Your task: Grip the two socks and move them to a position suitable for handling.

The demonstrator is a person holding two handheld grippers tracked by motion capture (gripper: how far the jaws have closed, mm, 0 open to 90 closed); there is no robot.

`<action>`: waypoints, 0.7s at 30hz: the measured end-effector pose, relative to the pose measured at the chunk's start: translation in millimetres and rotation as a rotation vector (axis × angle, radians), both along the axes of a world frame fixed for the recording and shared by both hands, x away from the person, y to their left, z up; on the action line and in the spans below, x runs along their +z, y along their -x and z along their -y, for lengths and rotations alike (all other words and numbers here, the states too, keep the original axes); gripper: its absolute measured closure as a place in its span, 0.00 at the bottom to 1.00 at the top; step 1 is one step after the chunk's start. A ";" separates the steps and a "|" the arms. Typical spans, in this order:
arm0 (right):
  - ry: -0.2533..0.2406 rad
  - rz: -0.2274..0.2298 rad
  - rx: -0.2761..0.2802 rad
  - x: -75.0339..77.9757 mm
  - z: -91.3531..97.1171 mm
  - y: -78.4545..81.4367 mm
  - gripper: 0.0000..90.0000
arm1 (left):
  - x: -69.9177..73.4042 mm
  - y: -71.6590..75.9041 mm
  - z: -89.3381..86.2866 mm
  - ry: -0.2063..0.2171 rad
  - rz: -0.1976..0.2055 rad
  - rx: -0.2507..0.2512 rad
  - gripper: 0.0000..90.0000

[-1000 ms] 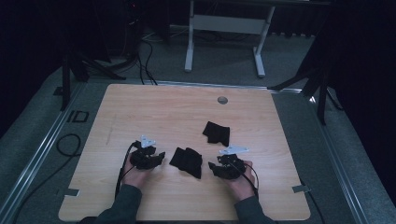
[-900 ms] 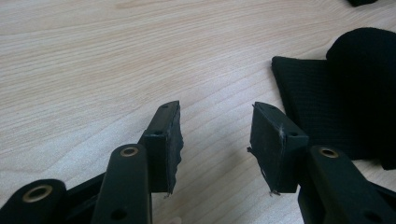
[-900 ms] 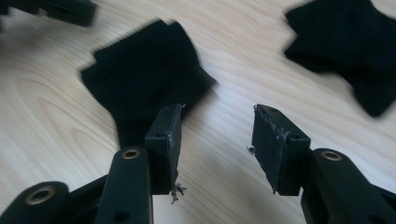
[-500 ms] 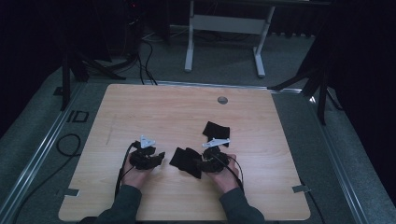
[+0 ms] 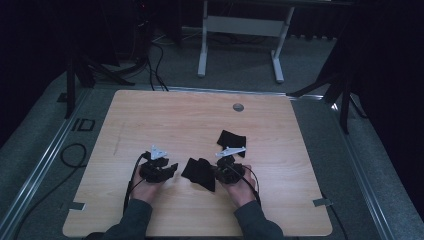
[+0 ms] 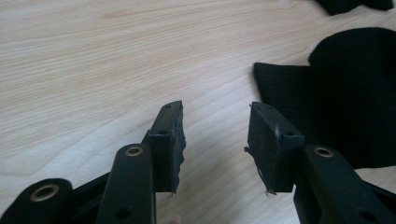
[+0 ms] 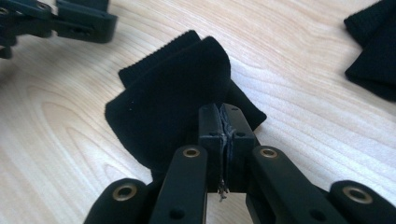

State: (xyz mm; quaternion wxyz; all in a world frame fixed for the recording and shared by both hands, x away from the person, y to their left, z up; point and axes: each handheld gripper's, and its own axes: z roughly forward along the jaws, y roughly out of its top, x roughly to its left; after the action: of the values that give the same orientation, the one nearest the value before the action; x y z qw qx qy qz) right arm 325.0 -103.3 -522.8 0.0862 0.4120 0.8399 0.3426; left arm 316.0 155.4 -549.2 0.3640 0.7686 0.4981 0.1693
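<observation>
now right claw (image 7: 226, 122) pinches black cloth (image 7: 163, 100)

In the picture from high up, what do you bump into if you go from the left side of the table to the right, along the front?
Left hand-held gripper → crumpled black cloth → right hand-held gripper, shut on that cloth's edge. The second black cloth lies farther back, so it is left out of the order.
</observation>
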 end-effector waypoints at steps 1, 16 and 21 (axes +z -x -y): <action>-0.001 0.003 0.000 1.3 0.1 0.6 0.98 | 0.0 0.0 0.0 0.000 0.000 0.000 0.63; -0.031 0.030 0.029 22.4 7.8 4.2 0.98 | 4.2 8.1 24.2 0.035 0.001 -0.098 0.73; -0.032 0.031 0.029 24.3 9.5 4.6 0.98 | 3.3 10.0 33.5 0.043 -0.002 -0.127 0.85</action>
State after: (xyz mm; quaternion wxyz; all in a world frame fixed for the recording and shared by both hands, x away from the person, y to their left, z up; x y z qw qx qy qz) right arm 320.3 -112.8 -498.6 0.0878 0.3959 0.8387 0.3636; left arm 306.0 122.0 -545.9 0.3899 0.7909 0.4521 0.1343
